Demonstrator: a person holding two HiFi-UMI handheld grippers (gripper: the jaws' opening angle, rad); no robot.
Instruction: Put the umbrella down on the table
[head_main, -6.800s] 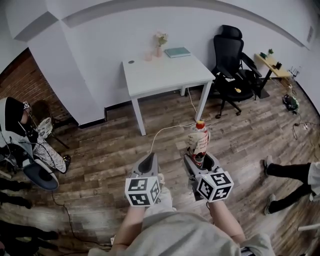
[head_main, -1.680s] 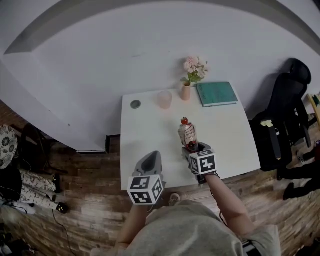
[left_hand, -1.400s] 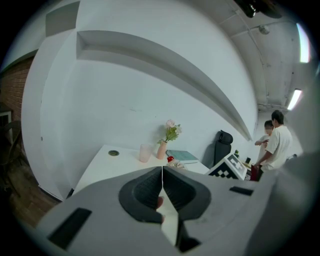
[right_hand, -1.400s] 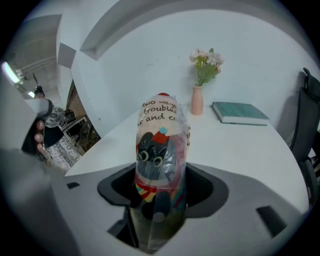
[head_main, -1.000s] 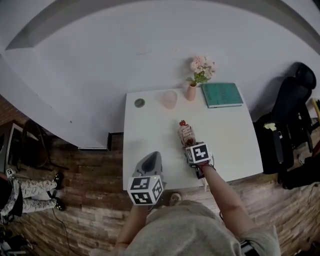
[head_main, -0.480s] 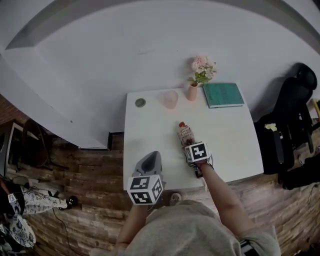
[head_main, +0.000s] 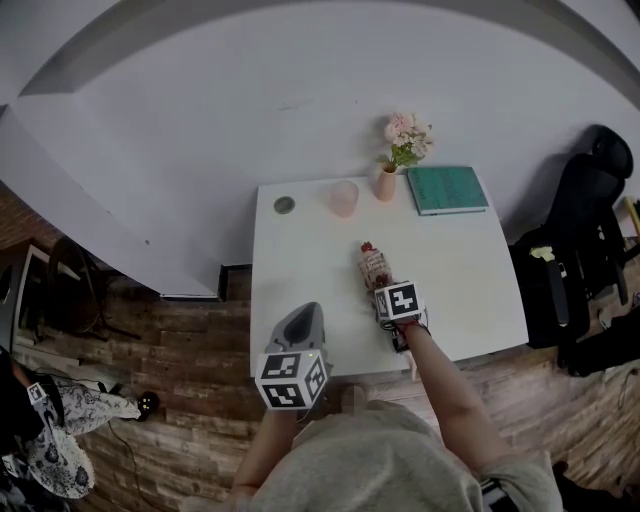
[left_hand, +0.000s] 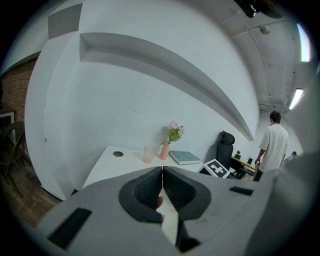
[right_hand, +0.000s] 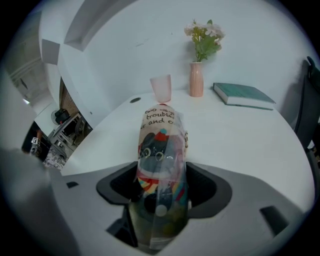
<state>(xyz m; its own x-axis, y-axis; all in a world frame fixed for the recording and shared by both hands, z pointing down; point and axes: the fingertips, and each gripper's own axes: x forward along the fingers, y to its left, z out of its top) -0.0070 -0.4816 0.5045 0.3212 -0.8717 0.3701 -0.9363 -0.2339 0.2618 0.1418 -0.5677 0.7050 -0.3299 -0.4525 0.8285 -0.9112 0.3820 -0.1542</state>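
The folded umbrella (head_main: 374, 268), in a clear sleeve printed with a cartoon cat, lies on the white table (head_main: 300, 250) with its red tip pointing toward the wall. My right gripper (head_main: 385, 293) is at its near end. In the right gripper view the umbrella (right_hand: 161, 150) runs between the jaws of the right gripper (right_hand: 162, 187). They are opening, and the pads stand at its sides without squeezing it. My left gripper (head_main: 303, 312) hangs at the table's front edge, shut and empty; in its own view the left gripper (left_hand: 161, 172) has its pads together.
At the back of the table stand a pink cup (head_main: 343, 197), a vase of flowers (head_main: 386, 183), a teal book (head_main: 447, 189) and a small round disc (head_main: 285, 205). A black office chair (head_main: 590, 220) is to the right. A person (left_hand: 272, 145) stands beyond it.
Earlier I stood away from the table with the umbrella held upright; since then I came up to the table and the umbrella came down onto it. Over the last second neither gripper visibly moved.
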